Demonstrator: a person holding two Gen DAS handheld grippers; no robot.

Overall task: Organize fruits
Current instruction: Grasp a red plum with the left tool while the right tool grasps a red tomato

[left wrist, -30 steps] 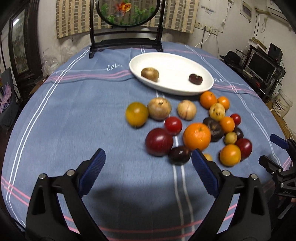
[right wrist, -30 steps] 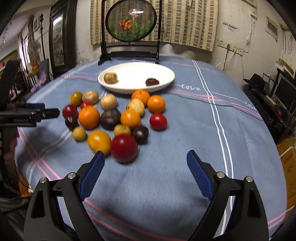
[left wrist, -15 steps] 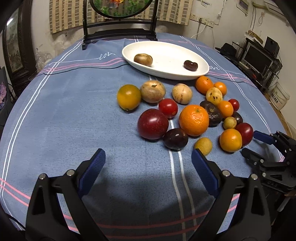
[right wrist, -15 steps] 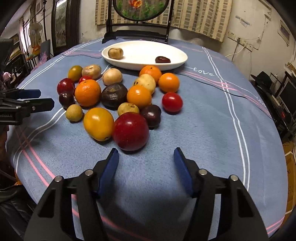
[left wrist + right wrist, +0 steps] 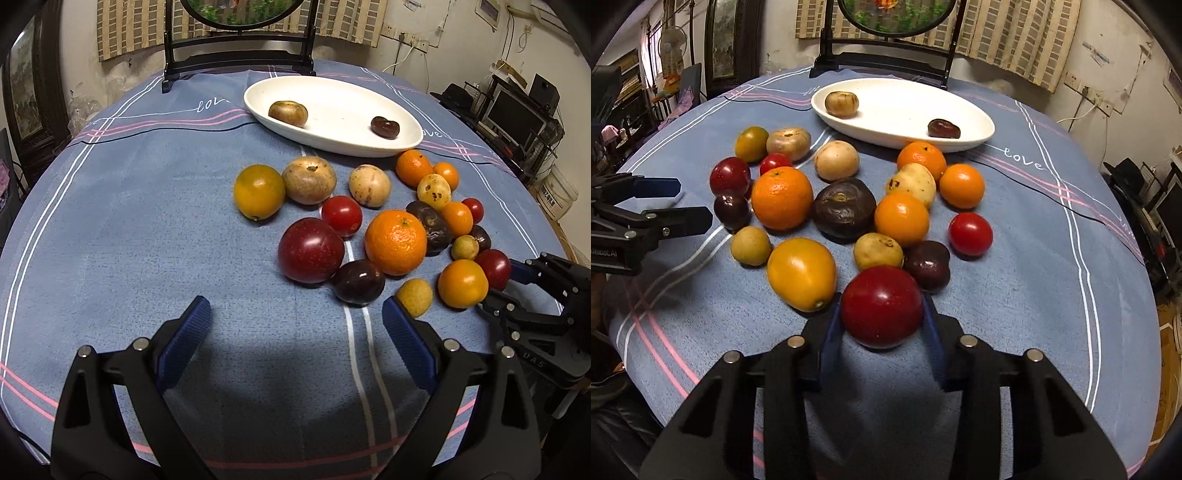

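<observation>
red fruit (image 5: 882, 306): round, glossy, dark red, nearest of the pile, on the blue cloth, pinched between two blue pads
pile (image 5: 846, 210): loose cluster of oranges, small red tomatoes, dark purple fruits, tan and yellow round ones, most touching their neighbours
yellow-orange fruit (image 5: 801, 273): oval, just left of the red fruit
big orange (image 5: 396, 242): mid-pile, dimpled skin
plate (image 5: 886, 118): white, oval, behind the pile
on plate: tan round fruit (image 5: 842, 104) at left, dark brown fruit (image 5: 943, 129) at right, well apart
</observation>
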